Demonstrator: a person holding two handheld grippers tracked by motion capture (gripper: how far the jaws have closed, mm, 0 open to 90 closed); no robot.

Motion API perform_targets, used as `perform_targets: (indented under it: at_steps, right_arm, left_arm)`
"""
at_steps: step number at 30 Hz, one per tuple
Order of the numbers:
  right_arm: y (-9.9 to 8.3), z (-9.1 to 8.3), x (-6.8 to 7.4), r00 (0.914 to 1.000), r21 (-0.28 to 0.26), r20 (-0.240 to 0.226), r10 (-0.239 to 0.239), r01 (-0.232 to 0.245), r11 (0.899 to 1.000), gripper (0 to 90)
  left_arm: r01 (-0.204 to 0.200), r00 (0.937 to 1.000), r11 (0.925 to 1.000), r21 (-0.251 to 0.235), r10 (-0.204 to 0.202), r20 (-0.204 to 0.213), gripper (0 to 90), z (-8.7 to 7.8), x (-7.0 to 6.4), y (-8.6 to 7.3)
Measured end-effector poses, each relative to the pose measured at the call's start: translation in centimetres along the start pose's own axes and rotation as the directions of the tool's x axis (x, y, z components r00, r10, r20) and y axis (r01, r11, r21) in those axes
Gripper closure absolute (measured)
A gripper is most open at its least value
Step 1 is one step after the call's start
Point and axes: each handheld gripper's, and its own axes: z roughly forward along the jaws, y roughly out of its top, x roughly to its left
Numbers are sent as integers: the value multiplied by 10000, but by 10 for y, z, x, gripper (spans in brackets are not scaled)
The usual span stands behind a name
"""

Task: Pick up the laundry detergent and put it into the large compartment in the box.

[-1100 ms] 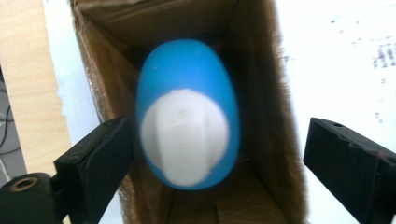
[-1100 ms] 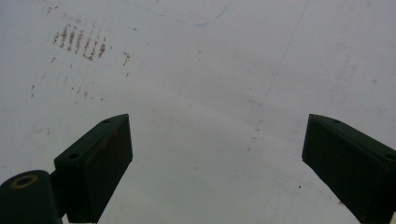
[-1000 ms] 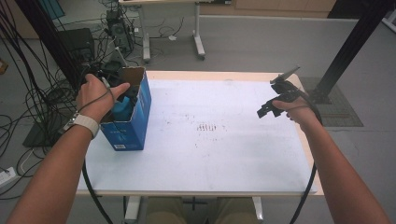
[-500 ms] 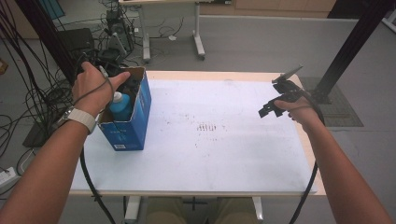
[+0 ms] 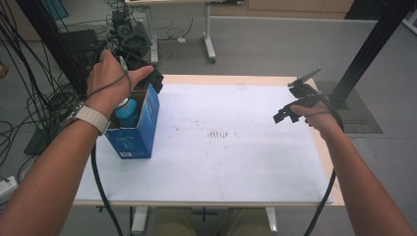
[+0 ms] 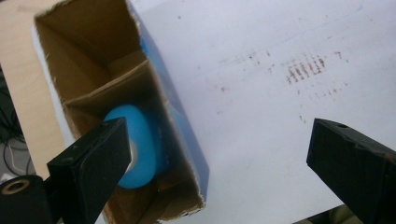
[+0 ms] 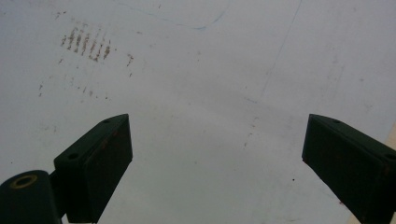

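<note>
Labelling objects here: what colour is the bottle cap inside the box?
Light blue cap, clearest in the left gripper view, inside the blue box.

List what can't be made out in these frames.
- Blue bottle body: hidden by the box walls, both views; only its top shows.
- Box print: too small, high view.
- Left gripper: mostly behind the hand, high view.
- Table marks: smeared, unreadable.

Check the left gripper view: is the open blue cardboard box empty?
No, a light blue rounded bottle sits inside the open blue cardboard box, behind a cardboard divider.
</note>
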Motion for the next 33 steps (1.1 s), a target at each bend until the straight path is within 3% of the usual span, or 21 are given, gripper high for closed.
perform_targets:
  at_steps: [4,8,19,27,33]
  right_arm:
    - [0,-2,0,10000,-43,19,-16,16,10000,82]
    - [0,-4,0,10000,-36,3,14,-14,10000,82]
    - [1,-8,-3,9999,-96,71,99,-98,9999,82]
    - [1,-9,-3,9999,-103,63,103,-102,9999,82]
    - [0,-11,-4,9998,-146,97,155,-154,9998,82]
  left_arm:
    - [-767,9968,9971,-21,767,228,69,-1,-10,7]
    - [-1206,9918,9927,-25,1206,412,69,0,-15,14]
    - [-1961,9795,9805,96,1954,483,69,-2,-33,30]
    - [-2271,9724,9736,226,2254,594,69,0,-45,37]
    - [-2108,9764,9771,296,2089,555,69,1,-52,43]
